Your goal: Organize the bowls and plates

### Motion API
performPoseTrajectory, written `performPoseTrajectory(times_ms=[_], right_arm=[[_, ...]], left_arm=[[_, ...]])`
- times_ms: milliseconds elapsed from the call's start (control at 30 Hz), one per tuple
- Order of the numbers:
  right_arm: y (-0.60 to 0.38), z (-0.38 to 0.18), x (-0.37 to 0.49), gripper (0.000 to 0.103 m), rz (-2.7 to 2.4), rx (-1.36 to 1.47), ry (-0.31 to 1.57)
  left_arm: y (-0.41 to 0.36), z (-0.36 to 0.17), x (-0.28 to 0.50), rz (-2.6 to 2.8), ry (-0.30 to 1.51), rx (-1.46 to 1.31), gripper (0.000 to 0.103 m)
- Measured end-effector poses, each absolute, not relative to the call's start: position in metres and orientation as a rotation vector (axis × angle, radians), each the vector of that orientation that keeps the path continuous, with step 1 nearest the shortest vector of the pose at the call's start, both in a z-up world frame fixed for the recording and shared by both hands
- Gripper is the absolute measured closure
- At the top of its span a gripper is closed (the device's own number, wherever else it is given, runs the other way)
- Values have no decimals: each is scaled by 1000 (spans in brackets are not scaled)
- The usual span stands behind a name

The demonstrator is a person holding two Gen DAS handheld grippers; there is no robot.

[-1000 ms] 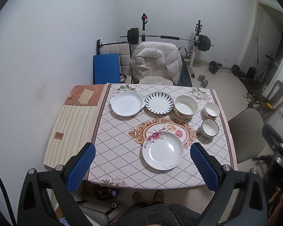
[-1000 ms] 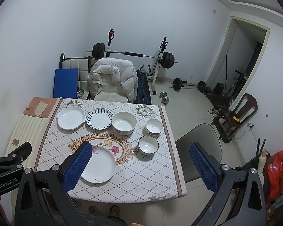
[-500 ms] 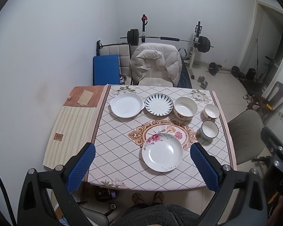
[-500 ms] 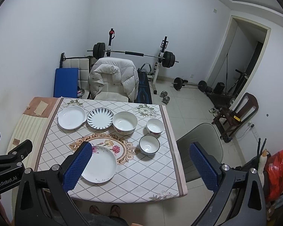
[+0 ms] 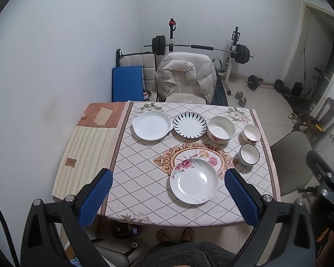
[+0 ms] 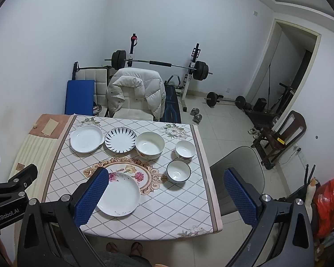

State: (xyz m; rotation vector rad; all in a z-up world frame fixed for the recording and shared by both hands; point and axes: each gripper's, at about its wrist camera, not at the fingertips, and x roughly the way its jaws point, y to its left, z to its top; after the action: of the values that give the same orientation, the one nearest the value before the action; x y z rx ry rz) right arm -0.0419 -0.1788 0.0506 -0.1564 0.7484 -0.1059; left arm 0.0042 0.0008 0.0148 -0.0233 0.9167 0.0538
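Below both spread tools [image 5: 167, 198], floral plate [image 5: 194, 180].

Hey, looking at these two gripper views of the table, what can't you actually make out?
- Floral plate: right wrist view, near-left rim hidden behind the right gripper finger.
- Small tag on the striped cloth: left wrist view, print too small.
- Under the table: both views, dark clutter, unidentifiable.
- Left gripper: open, nothing held.

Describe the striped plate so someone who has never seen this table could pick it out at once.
Start at the table with the diamond-pattern cloth and look along its far edge, where dishes sit in a row. The striped plate is second from the left, between a plain white handled dish and a large white bowl. Only it has dark radiating stripes around its rim.
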Motion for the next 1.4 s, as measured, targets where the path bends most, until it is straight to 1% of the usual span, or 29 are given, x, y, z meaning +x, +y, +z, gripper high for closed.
performPoseTrajectory(times_ms=[1200,1333,1400], right_arm=[[-164,52,-30,0,-92,-160,748],[-165,47,-24,0,-95,-145,760],[-170,37,-12,0,-82,-121,782]], left_arm=[[20,8,3,67,897,-33,0],[21,2,11,61,891,-48,0],[19,-10,24,66,900,-48,0]])
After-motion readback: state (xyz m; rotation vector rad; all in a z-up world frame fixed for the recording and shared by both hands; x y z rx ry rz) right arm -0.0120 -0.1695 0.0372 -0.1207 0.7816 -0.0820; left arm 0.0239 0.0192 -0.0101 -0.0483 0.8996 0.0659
